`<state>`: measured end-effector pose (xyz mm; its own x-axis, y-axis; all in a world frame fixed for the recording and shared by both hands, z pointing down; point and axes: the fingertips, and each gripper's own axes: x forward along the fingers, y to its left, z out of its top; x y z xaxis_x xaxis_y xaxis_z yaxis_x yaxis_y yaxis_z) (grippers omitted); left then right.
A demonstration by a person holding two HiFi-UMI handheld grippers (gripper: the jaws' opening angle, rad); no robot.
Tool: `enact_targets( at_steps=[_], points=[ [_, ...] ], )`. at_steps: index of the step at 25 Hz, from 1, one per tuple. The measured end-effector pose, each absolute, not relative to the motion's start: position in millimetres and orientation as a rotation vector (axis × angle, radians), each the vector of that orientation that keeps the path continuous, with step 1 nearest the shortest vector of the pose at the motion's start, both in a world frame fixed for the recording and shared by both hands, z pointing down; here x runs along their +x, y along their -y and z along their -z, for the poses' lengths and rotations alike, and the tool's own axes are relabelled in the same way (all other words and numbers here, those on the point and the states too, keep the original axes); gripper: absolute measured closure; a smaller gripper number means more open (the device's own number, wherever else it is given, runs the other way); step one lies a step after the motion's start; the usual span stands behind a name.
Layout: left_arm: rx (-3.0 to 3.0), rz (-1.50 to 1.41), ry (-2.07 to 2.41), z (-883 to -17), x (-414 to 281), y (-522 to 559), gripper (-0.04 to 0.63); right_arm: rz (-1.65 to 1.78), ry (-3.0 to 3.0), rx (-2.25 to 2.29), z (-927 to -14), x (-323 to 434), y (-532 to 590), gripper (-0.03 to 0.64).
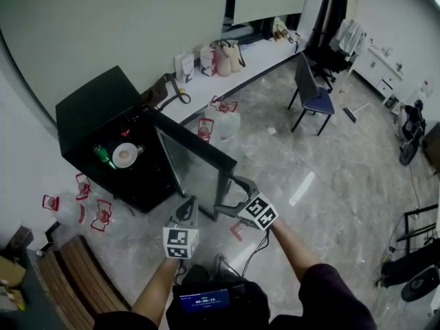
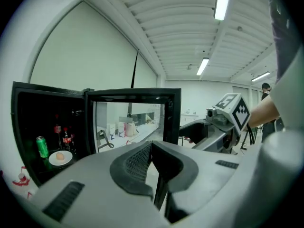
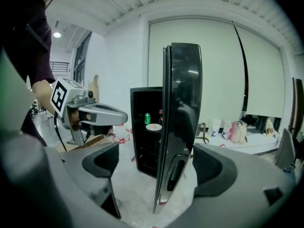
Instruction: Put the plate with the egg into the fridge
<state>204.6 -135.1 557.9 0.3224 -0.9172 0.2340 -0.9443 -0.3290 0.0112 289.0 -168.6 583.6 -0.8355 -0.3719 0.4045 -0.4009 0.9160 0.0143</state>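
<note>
Fridge door (image 3: 183,103) edge-on between right gripper (image 3: 159,175) jaws; open fridge (image 3: 141,144) interior just beside.

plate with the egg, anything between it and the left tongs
Nothing visible: the plate sits in the open fridge beside a green can, in clear sight of the shut left tongs; the glass door stands open to its right.

Glossy, mirror-like dark glass on the fridge door (image 3: 183,103); matt black casing on the fridge (image 1: 89,108). Polished, reflective stone-look floor (image 1: 330,177). Matt grey plastic on the left gripper (image 2: 152,151), with dark ribbed pads (image 2: 135,163).
</note>
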Motion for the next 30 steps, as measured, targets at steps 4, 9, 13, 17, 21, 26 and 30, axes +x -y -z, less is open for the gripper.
enact_targets(
  at_steps=[4,9,13,17,21,26,30],
  points=[
    [2.336,-0.284,1.852,-553.6,190.9,103.0,0.584,-0.032,2.704,0.366,-582.9,264.6,117.8,0.146],
    [2.225,-0.327,1.989,-553.9,153.8,63.6,0.584,0.015,2.760,0.112,-582.1,211.1,64.0,0.147],
    [2.140,-0.325,2.085,-548.0,113.4,34.7,0.584,-0.077,2.921,0.044,-551.2,169.6,44.6,0.149],
    [2.097,-0.287,2.168,-529.3,72.7,15.5,0.584,-0.139,3.067,0.100,-511.8,136.8,40.8,0.336],
    [2.123,-0.270,2.206,-512.0,51.1,10.5,0.584,-0.044,3.117,0.182,-488.9,112.1,33.0,0.588],
    [2.162,-0.230,2.219,-495.2,35.4,15.4,0.584,-0.019,3.143,0.203,-474.3,88.4,30.9,0.609],
    [2.183,-0.219,2.223,-491.6,31.3,21.7,0.586,-0.032,3.129,0.223,-473.7,80.9,33.7,0.609]
  ],
)
